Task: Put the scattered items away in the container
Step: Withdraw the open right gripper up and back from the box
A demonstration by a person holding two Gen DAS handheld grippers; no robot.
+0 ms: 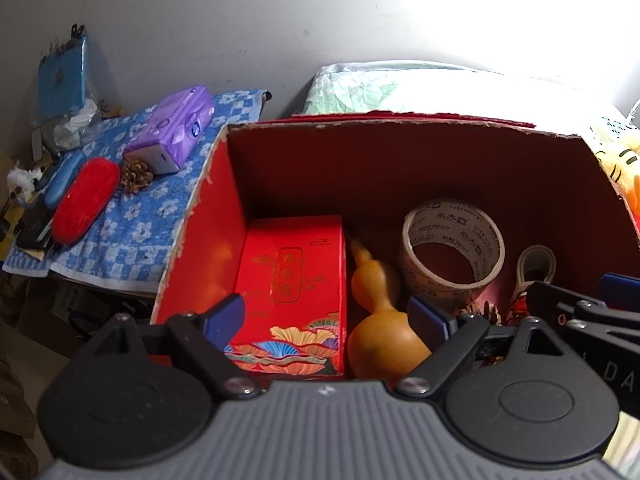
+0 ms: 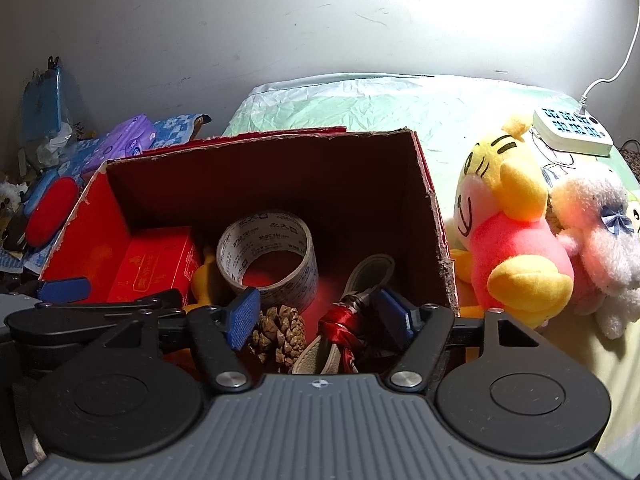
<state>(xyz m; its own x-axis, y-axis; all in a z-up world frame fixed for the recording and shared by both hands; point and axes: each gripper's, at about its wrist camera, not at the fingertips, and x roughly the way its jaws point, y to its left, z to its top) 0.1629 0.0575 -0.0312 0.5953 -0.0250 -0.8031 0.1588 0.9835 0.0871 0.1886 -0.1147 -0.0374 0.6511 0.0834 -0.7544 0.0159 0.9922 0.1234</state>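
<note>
Both claws spread empty above the red cardboard box (image 1: pixel 208 208): left claw (image 1: pixel 325 320) over a gourd (image 1: pixel 380 320); right claw (image 2: pixel 320 316) alone shows a pinecone (image 2: pixel 278 330) between its fingers.

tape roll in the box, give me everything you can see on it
The tape roll is a wide ring of pale, beige-looking packing tape printed all over with dark repeating text and logos, on what looks like a cardboard core. It lies tilted in the red cardboard box, its open centre showing the box's red floor. The orange gourd lies right beside it on the left, a pinecone sits just in front, and a small shoe-like item is to its right. Neither gripper holds it.
</note>
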